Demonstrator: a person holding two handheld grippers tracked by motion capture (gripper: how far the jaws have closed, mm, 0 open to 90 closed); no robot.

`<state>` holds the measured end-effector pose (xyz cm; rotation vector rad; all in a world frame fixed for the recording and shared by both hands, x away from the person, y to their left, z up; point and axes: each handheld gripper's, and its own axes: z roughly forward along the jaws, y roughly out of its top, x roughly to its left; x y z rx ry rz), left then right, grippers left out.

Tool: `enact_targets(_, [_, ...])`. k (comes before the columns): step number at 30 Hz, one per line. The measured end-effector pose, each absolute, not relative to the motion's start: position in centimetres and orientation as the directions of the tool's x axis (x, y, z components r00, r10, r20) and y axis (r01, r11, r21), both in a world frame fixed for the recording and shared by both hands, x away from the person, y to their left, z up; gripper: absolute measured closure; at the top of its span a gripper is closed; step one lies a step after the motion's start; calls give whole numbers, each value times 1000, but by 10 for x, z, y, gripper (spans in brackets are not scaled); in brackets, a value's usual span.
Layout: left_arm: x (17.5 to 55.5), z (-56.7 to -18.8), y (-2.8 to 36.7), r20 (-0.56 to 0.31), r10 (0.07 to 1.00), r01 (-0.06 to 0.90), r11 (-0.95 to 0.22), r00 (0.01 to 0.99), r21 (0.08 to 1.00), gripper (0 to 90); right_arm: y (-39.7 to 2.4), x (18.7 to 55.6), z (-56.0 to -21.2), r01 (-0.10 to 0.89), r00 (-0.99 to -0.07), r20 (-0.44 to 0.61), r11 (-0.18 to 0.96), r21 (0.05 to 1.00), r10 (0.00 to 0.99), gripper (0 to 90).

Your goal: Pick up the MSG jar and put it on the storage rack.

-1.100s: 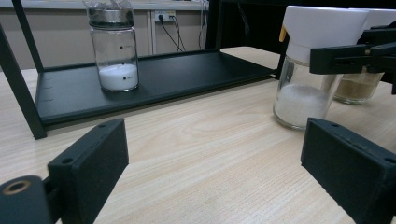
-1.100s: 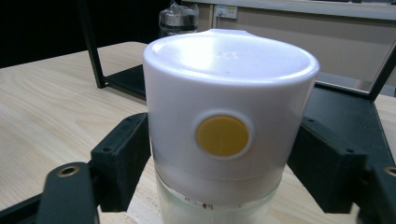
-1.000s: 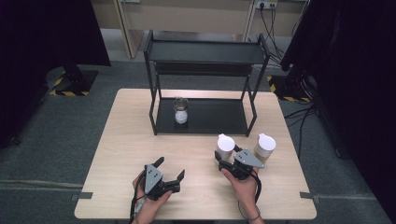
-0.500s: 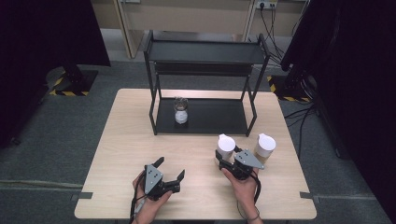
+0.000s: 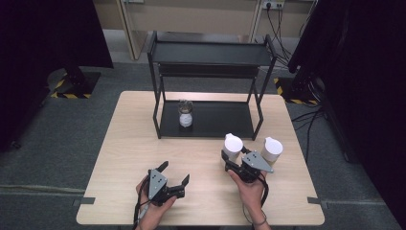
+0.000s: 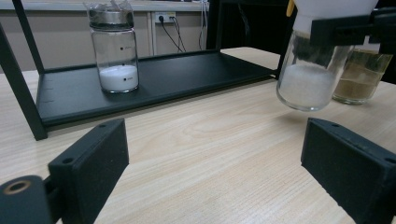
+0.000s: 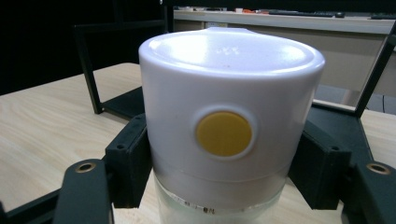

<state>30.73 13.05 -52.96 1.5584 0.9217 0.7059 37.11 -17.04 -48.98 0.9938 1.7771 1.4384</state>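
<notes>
Black two-jaw tools, grey three-cornered top plates, trailing black cables

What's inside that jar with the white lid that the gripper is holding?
The jar holds white powder, filling roughly its lower half; the left gripper view shows it through the glass. Its white lid covers the top, clamped by the right gripper, so anything under the lid is hidden.

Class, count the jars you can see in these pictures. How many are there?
3: one jar on the rack's bottom shelf, one white-lidded jar gripped by the right gripper, one jar standing on the table beside it.
</notes>
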Motion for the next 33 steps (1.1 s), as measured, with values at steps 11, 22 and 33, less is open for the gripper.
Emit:
enact_targets(11, [307, -530, 131, -46, 857, 181, -56, 513, 982, 72, -166, 381, -474, 145, -502, -18, 105, 984, 865, 308])
enact_targets(22, [308, -530, 131, -52, 856, 185, -51, 514, 981, 72, -162, 394, -468, 147, -490, -4, 87, 985, 872, 308])
enact_targets(33, [307, -530, 131, -51, 857, 184, -52, 514, 982, 73, -157, 408, -460, 144, -473, 9, 67, 987, 881, 308])
